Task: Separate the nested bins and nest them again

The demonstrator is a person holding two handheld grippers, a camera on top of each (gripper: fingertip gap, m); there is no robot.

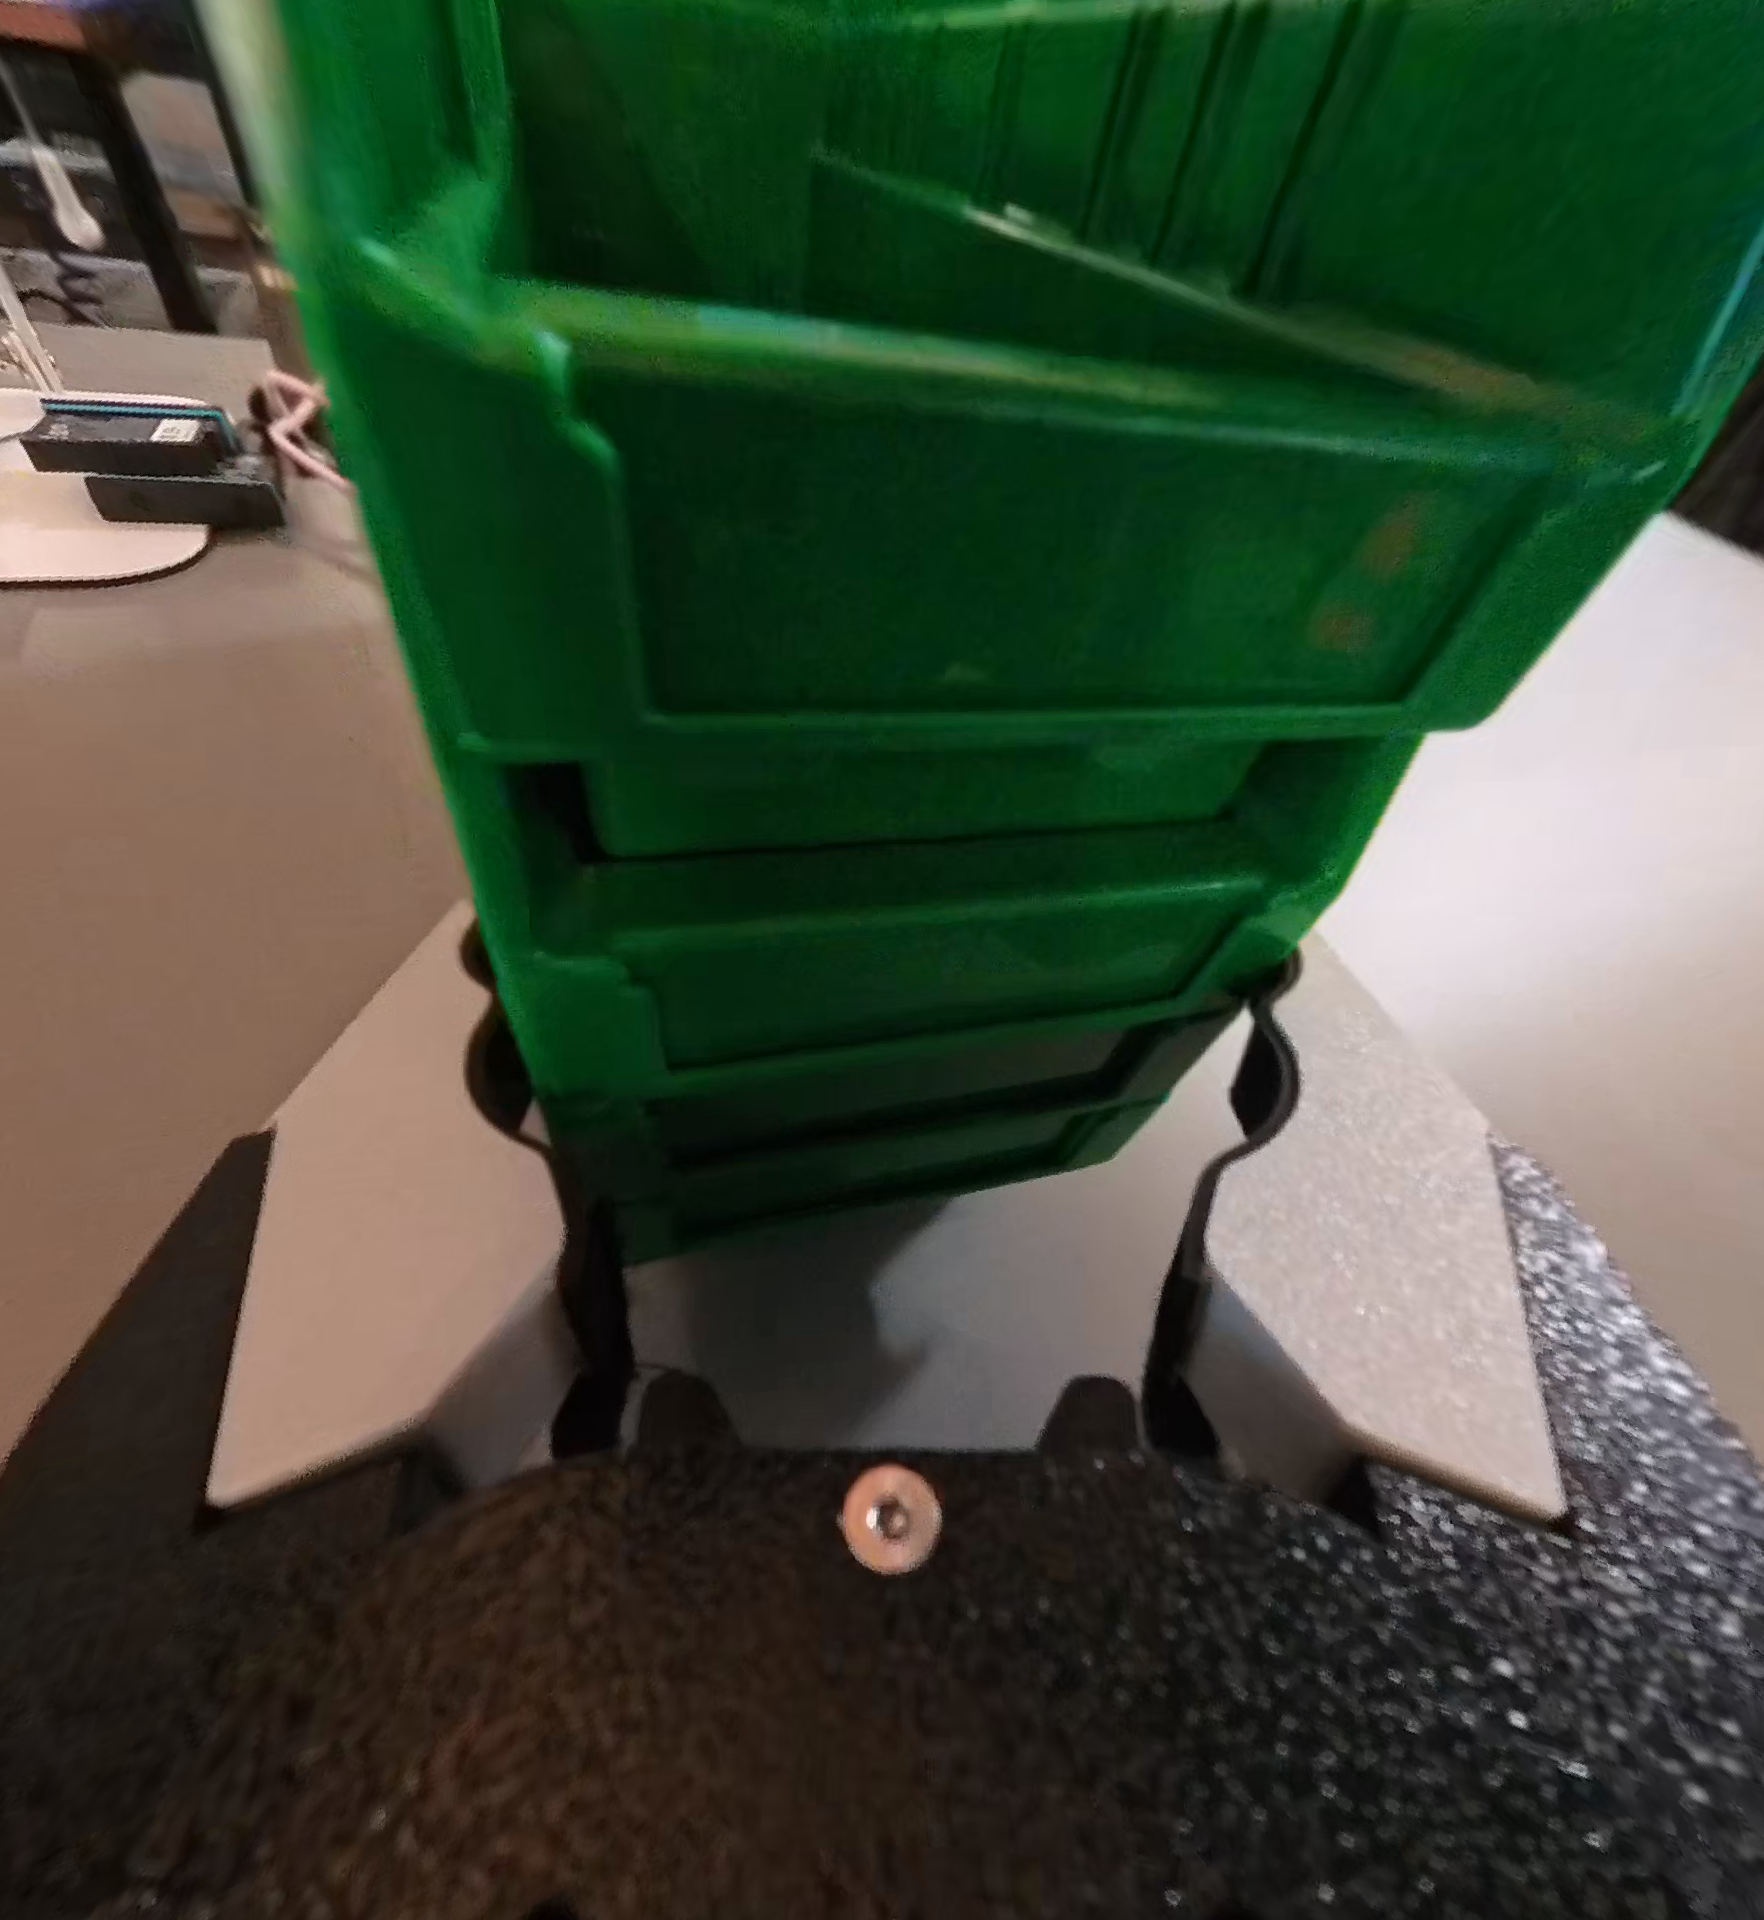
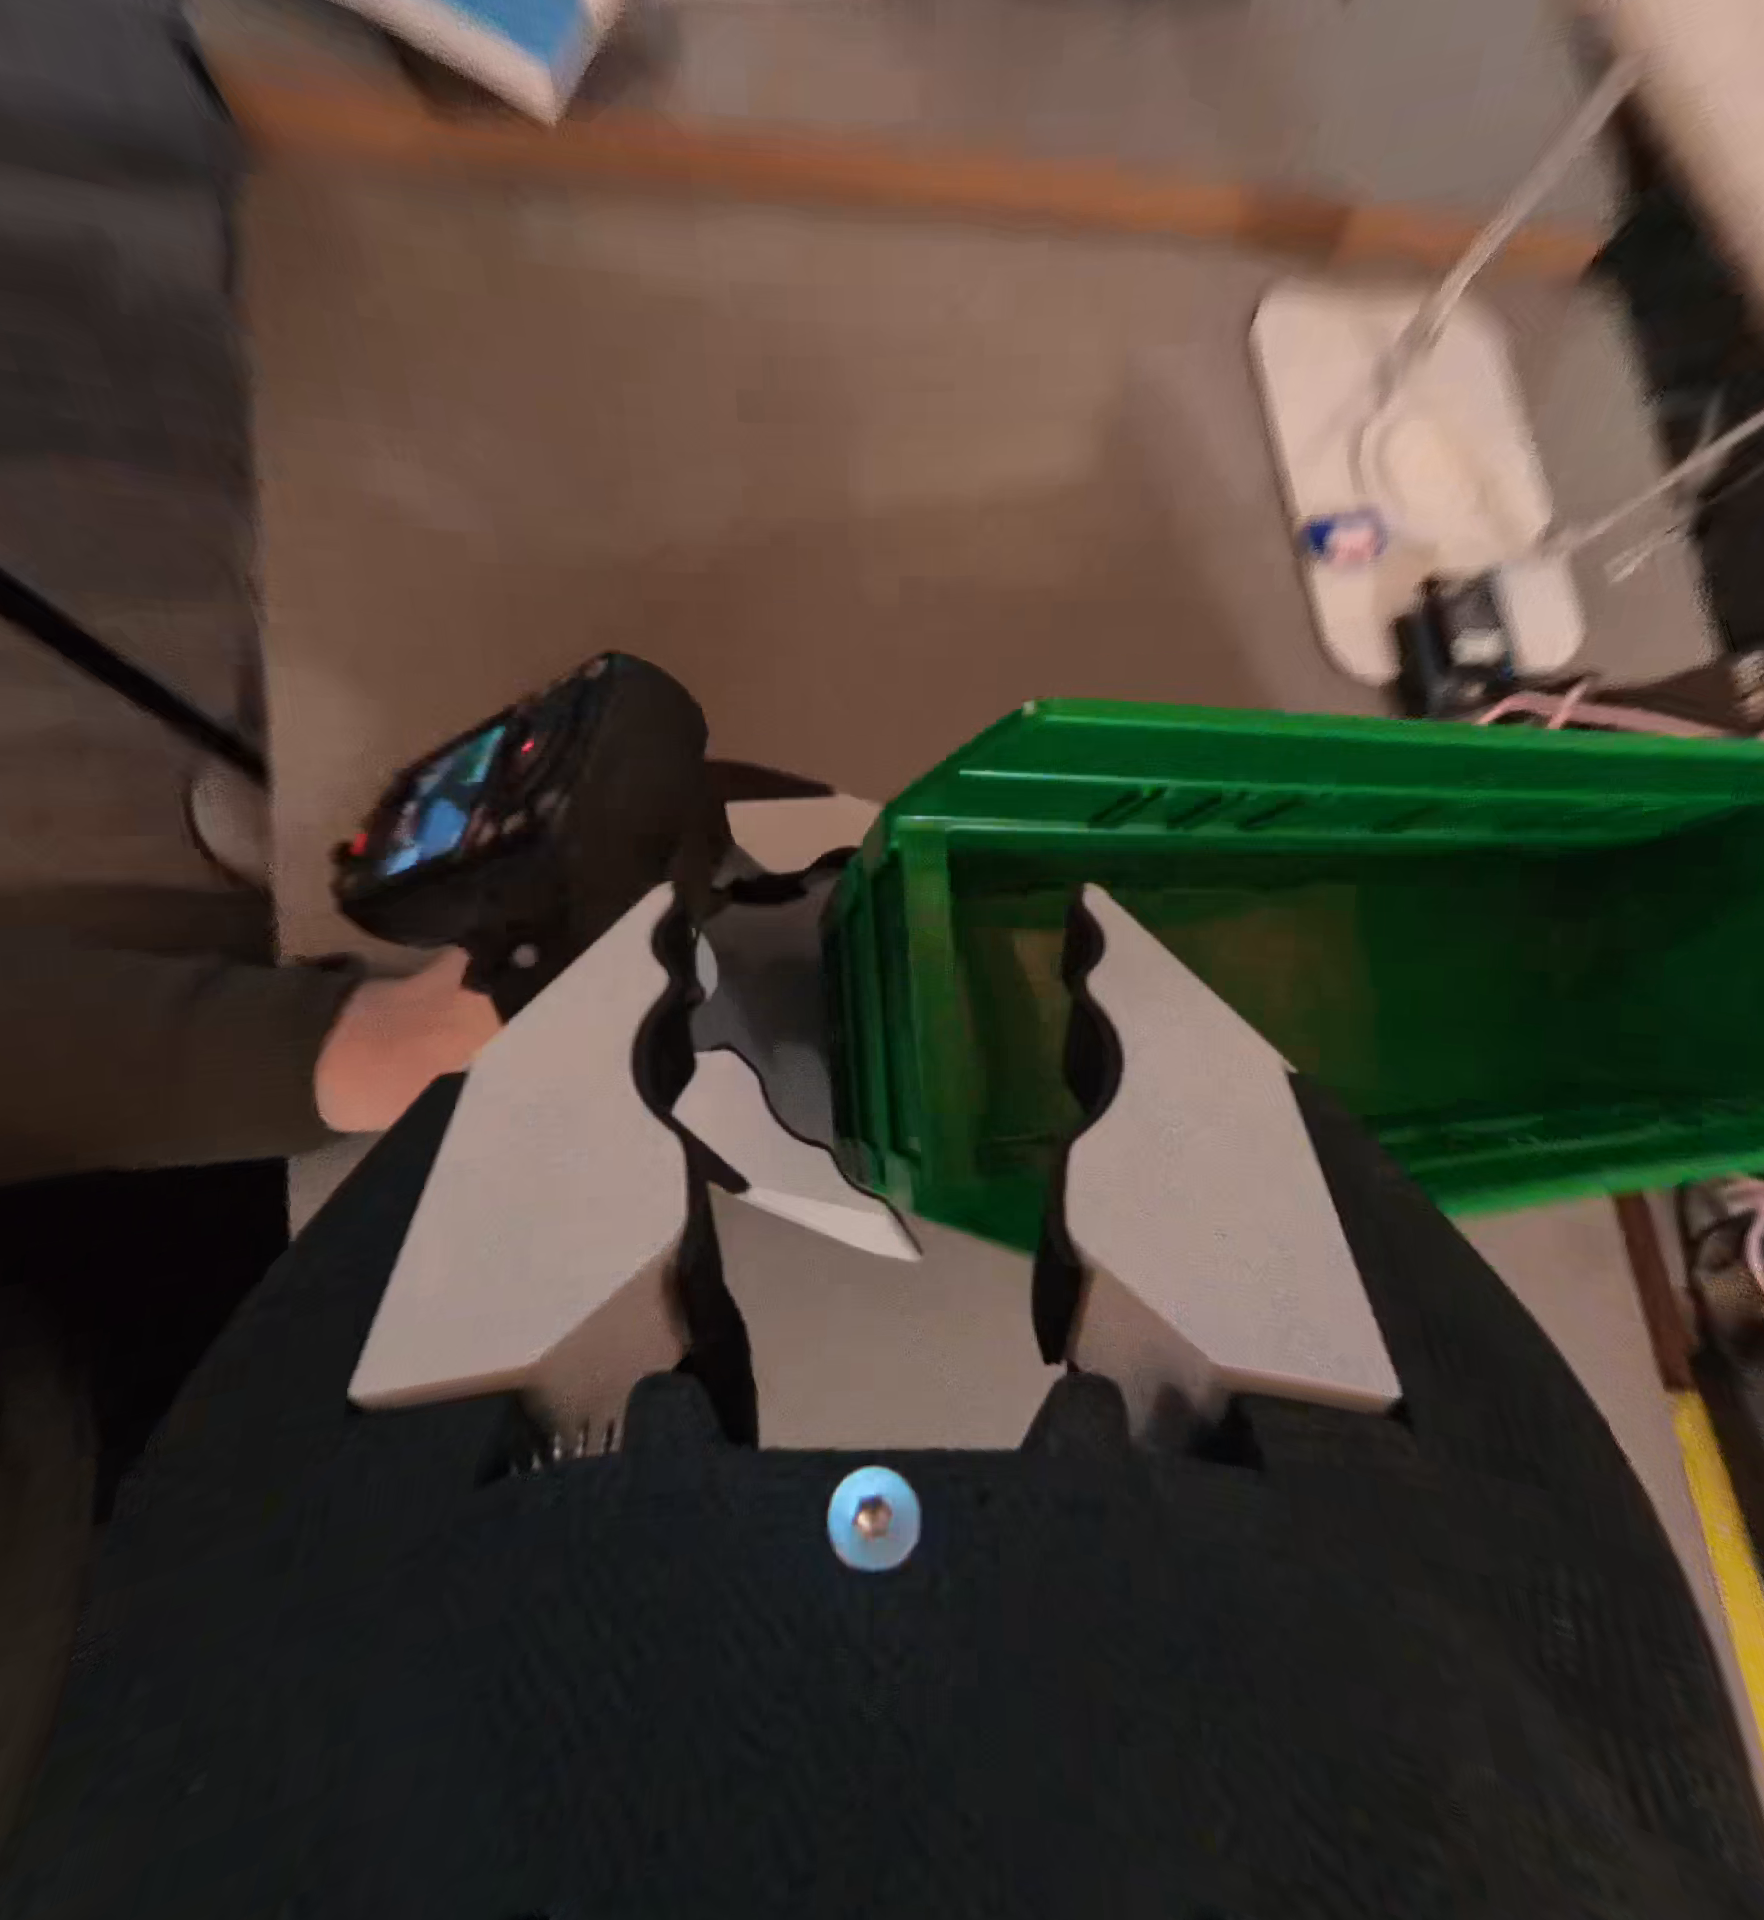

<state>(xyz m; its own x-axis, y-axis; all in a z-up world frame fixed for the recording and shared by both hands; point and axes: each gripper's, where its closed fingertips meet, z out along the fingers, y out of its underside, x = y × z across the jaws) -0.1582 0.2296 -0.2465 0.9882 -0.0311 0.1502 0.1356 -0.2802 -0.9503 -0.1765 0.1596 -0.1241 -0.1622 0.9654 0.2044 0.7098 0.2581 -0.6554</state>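
Several green bins (image 1: 961,571) are nested into one stack. In the left wrist view the stacked front lips fill the middle. My left gripper (image 1: 883,1039) is shut on the lower front end of the stack, one finger on each side. In the right wrist view the stack (image 2: 1377,987) is turned with its open inside toward the camera. The left gripper (image 2: 847,1023) also shows there, clamped on the stack's left end. My right gripper (image 2: 873,987) is open, its fingers standing either side of the stack's front wall. The view is blurred, so I cannot tell whether it touches.
The bins are over a beige table (image 1: 130,831). A white pad (image 1: 67,540) with black devices (image 1: 151,442) lies at the far left, with cables beside it. In the right wrist view a hand (image 2: 390,1039) holds the left gripper. The pad (image 2: 1408,468), cables and yellow tape (image 2: 1740,1558) are on the right.
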